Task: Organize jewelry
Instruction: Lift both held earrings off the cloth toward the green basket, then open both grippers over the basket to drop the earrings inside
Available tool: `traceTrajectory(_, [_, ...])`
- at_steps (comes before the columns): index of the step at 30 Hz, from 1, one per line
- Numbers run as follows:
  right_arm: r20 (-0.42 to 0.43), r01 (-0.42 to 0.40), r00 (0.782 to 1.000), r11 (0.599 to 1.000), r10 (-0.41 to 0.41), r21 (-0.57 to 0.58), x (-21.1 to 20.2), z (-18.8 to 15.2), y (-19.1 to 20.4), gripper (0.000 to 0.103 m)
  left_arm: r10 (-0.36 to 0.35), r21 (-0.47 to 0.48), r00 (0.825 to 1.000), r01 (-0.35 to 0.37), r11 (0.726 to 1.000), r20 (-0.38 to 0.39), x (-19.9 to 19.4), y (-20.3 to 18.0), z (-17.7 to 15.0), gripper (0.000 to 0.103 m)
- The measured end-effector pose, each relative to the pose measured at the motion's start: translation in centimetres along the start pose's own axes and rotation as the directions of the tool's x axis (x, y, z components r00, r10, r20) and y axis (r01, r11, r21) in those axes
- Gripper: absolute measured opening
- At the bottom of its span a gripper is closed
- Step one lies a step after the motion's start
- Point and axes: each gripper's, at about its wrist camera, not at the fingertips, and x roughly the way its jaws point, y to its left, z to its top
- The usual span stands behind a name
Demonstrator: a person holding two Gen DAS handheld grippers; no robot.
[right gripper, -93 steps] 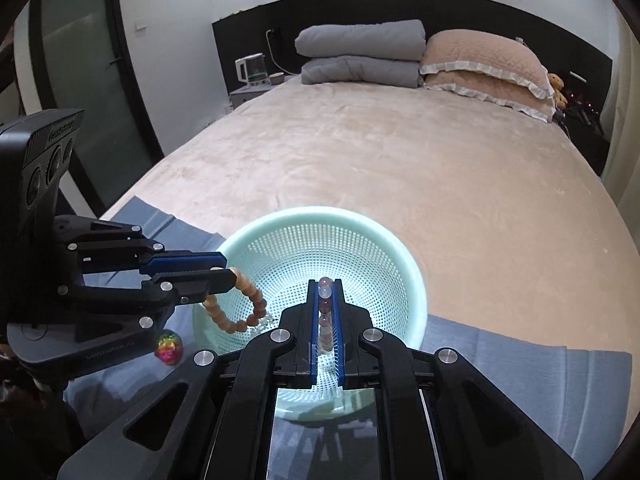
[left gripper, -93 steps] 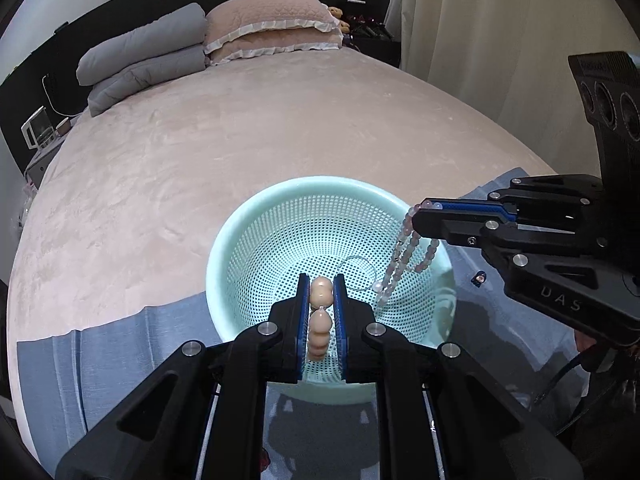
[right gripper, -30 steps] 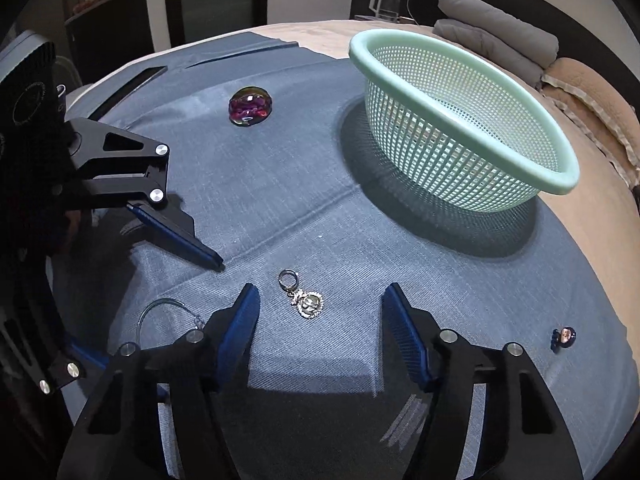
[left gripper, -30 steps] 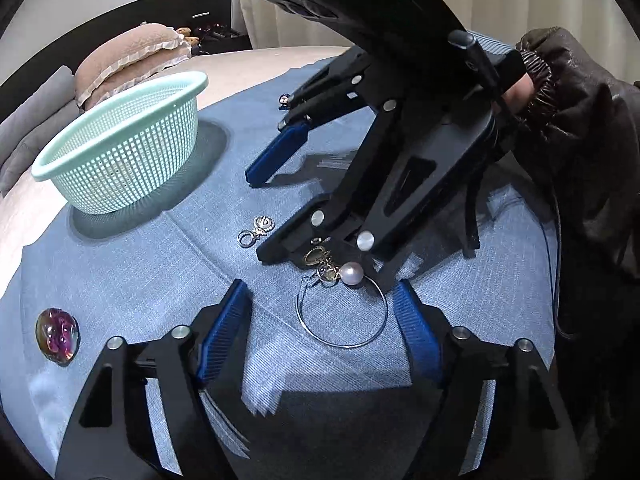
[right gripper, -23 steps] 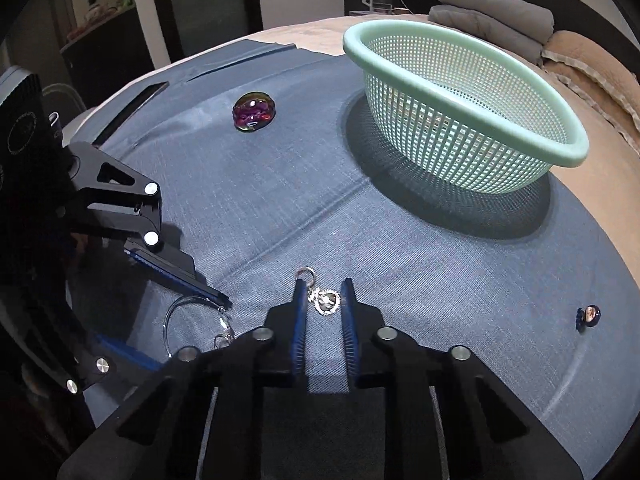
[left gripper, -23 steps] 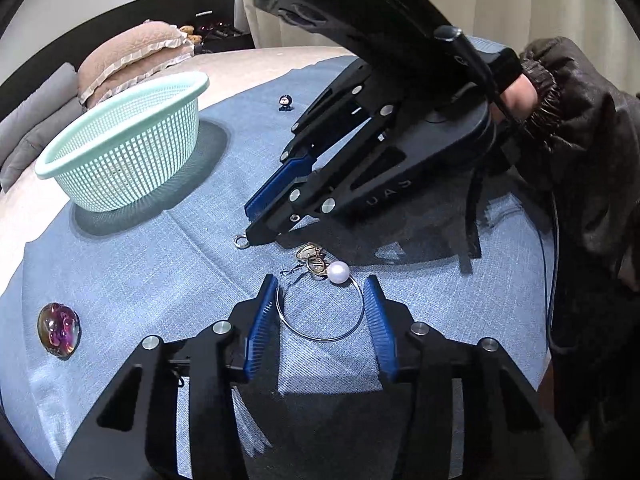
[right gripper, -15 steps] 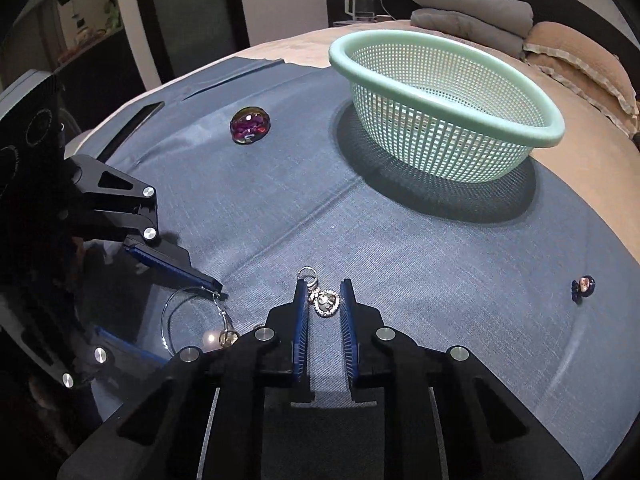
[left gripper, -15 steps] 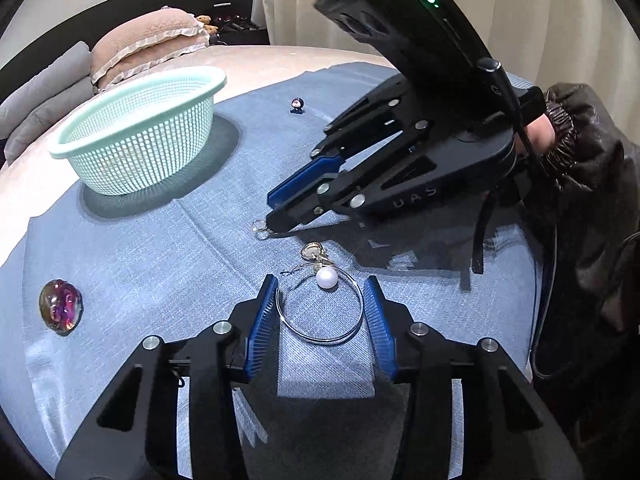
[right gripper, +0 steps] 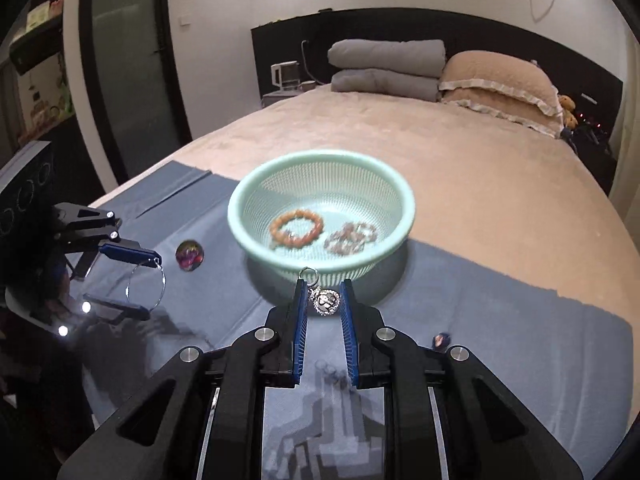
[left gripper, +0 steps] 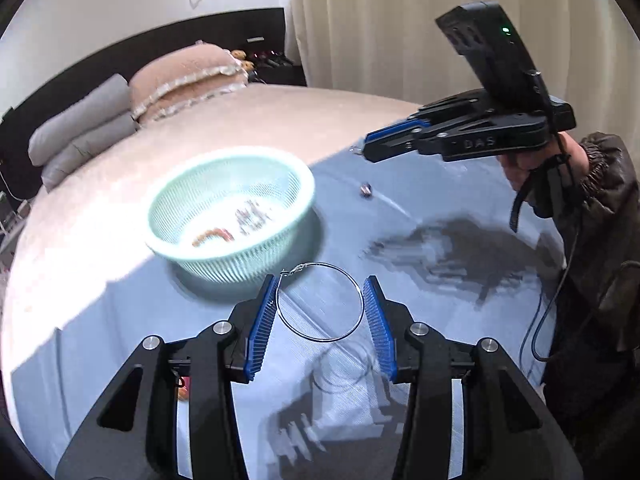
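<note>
My left gripper (left gripper: 320, 304) clamps the hoop (left gripper: 320, 302), right gripper (right gripper: 325, 302) pinches the charm (right gripper: 326, 301), both now lifted off the cloth (right gripper: 500, 320), basket (right gripper: 320, 160) with two bracelets (right gripper: 297, 227) ahead, glass bead (right gripper: 189, 255) beside it.

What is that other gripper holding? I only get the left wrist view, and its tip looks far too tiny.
Observer: The right gripper has just been closing its jaws, and they now pinch a small silver charm with a ring on top.
Operator: And the blur inside the basket?
Observer: The basket holds two bead bracelets, an orange bracelet and beside it a paler bracelet.
Operator: Anything else I miss?
Observer: A shiny purple stone lies on the blue cloth, apart from the basket.
</note>
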Motion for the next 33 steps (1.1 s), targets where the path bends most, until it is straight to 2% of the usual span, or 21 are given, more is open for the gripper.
traceTrajectory(4, [0.02,0.027,0.999,1.0,-0.027,-0.012,0.0,3.5,-0.6,0.015,0.036,-0.004,0.999,-0.036,0.999,0.036,-0.6,2.3,3.1,0.045])
traceTrajectory(9, [-0.031,0.128,0.991,0.992,-0.127,0.012,3.6,6.9,-1.5,0.015,0.059,-0.021,0.998,-0.058,0.998,0.024,0.6,5.2,6.0,0.045])
traceTrajectory(13, [-0.085,0.095,0.992,0.995,-0.094,0.012,8.0,7.4,-1.3,0.015,0.063,-0.021,0.997,-0.064,0.998,-0.035,3.6,7.4,6.6,0.045])
traceTrajectory(19, [-0.173,0.066,0.983,0.998,-0.069,-0.021,14.5,6.7,-0.7,0.016,0.044,-0.01,0.988,-0.046,0.999,-0.145,8.9,9.3,5.7,0.045])
traceTrajectory(22, [-0.191,0.061,0.979,0.998,-0.065,-0.029,15.9,6.2,-0.7,0.016,0.025,-0.019,0.985,-0.028,0.999,-0.169,10.4,10.0,5.3,0.045])
traceTrajectory(25, [-0.188,0.088,0.978,0.995,-0.095,-0.048,16.1,5.9,-1.0,0.017,0.046,-0.009,0.983,-0.048,0.999,-0.179,10.9,10.2,5.2,0.046])
traceTrajectory(26, [-0.183,0.1,0.977,0.994,-0.107,-0.047,15.9,5.9,-1.3,0.022,0.051,-0.008,0.983,-0.053,0.999,-0.178,10.8,10.3,5.1,0.046])
traceTrajectory(27, [-0.175,0.105,0.978,0.994,-0.111,-0.042,15.5,5.8,-1.4,0.028,0.056,-0.013,0.983,-0.059,0.998,-0.173,10.7,10.6,5.0,0.053])
traceTrajectory(28, [-0.163,0.11,0.98,0.993,-0.115,-0.037,15.0,5.8,-1.6,0.032,0.058,-0.022,0.985,-0.063,0.998,-0.165,10.5,10.6,5.1,0.065])
traceTrajectory(29, [-0.149,0.119,0.981,0.992,-0.123,-0.036,14.4,5.8,-1.7,0.042,0.065,-0.029,0.986,-0.07,0.997,-0.151,9.9,10.7,5.0,0.073])
traceTrajectory(30, [-0.136,0.131,0.981,0.991,-0.135,-0.038,13.7,5.8,-1.8,0.051,0.069,-0.032,0.988,-0.074,0.997,-0.137,9.6,10.9,5.2,0.074])
traceTrajectory(31, [-0.124,0.148,0.981,0.988,-0.152,-0.042,13.1,5.8,-1.9,0.055,0.068,-0.033,0.989,-0.073,0.997,-0.129,9.1,10.9,5.3,0.074])
traceTrajectory(32, [-0.113,0.164,0.979,0.985,-0.169,-0.047,12.4,5.8,-1.9,0.064,0.073,-0.03,0.989,-0.077,0.997,-0.126,8.7,10.9,5.3,0.076])
traceTrajectory(33, [-0.099,0.181,0.978,0.982,-0.185,-0.05,11.7,5.8,-2.0,0.074,0.091,-0.024,0.989,-0.094,0.995,-0.121,8.1,10.8,5.4,0.082])
